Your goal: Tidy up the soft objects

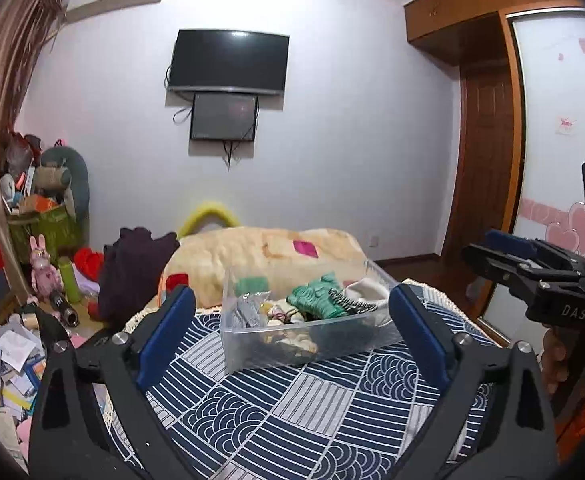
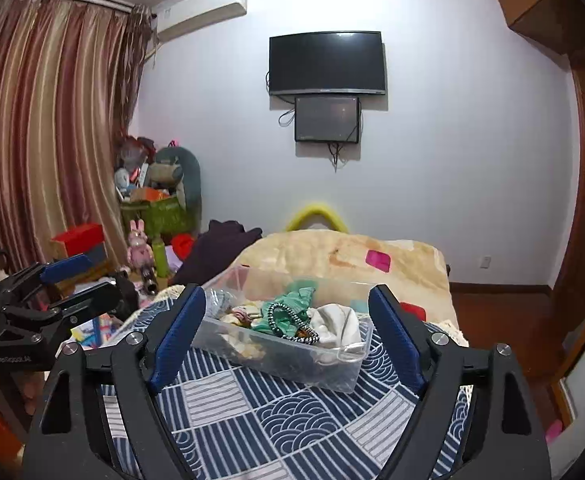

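Observation:
A clear plastic bin (image 1: 252, 346) stands on the blue patterned bedspread (image 1: 276, 412) and holds several soft items: a green cloth (image 1: 316, 298), a white cloth (image 1: 366, 290) and a black-and-white braided band (image 1: 346, 302). The bin also shows in the right wrist view (image 2: 320, 364), with the green cloth (image 2: 296, 300), white cloth (image 2: 338, 324) and braided band (image 2: 292, 320). My left gripper (image 1: 292, 336) is open and empty, a short way in front of the bin. My right gripper (image 2: 286, 336) is open and empty, also in front of the bin.
A beige blanket (image 1: 260, 256) lies on the bed behind the bin, with dark clothing (image 1: 132, 268) at its left. Clutter, papers and toys cover the floor on the left (image 1: 16, 356). A wardrobe (image 1: 488, 140) stands on the right.

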